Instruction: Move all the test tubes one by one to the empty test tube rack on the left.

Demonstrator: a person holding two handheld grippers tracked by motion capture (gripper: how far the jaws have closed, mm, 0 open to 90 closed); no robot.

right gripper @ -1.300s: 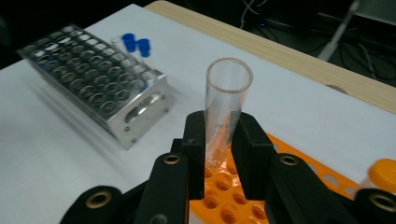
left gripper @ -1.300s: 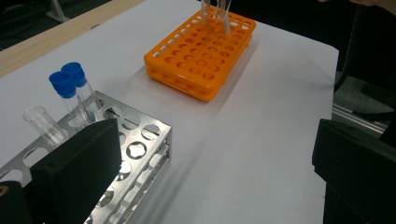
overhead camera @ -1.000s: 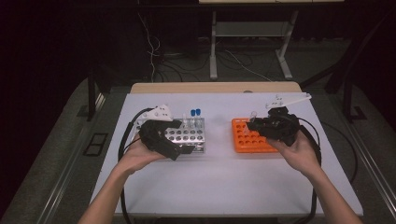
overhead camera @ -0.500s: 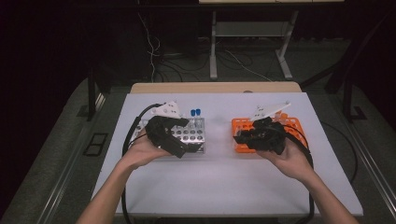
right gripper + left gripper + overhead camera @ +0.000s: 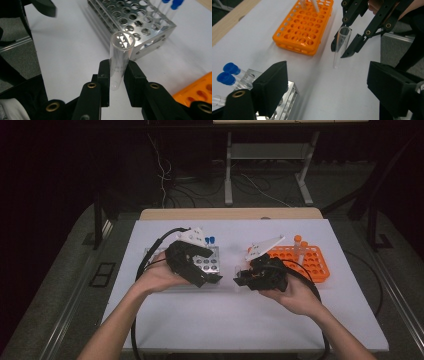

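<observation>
Between the two racks, near the middle of the white table [image 5: 250,320], the right gripper [image 5: 117,75] is clenched on a clear test tube [image 5: 120,60], open end up and without a cap, with its pads pressing on the lower half of the glass. In the high view this gripper [image 5: 241,277] has travelled from above the orange rack [image 5: 305,262] toward 9 o'clock, so the tube has left that rack and now hangs above bare table, touching nothing else. The left gripper [image 5: 327,82] holds nothing: its jaws have just been closing a little but stand well apart with only table between them, and the tube [image 5: 340,45] is seen beyond them at about 12 o'clock, gripped by the other tool. In the high view the left gripper [image 5: 197,270] hovers over the front part of the metal rack [image 5: 212,262], which carries two blue-capped tubes [image 5: 210,240] at its far edge, at 12 o'clock from that gripper. The orange rack keeps two tubes [image 5: 300,245] standing at its far side. Judging from this, the transfer is about half done: the tube is on the way to the metal rack, or to a handover into the left gripper, and it must stay upright until then.
</observation>
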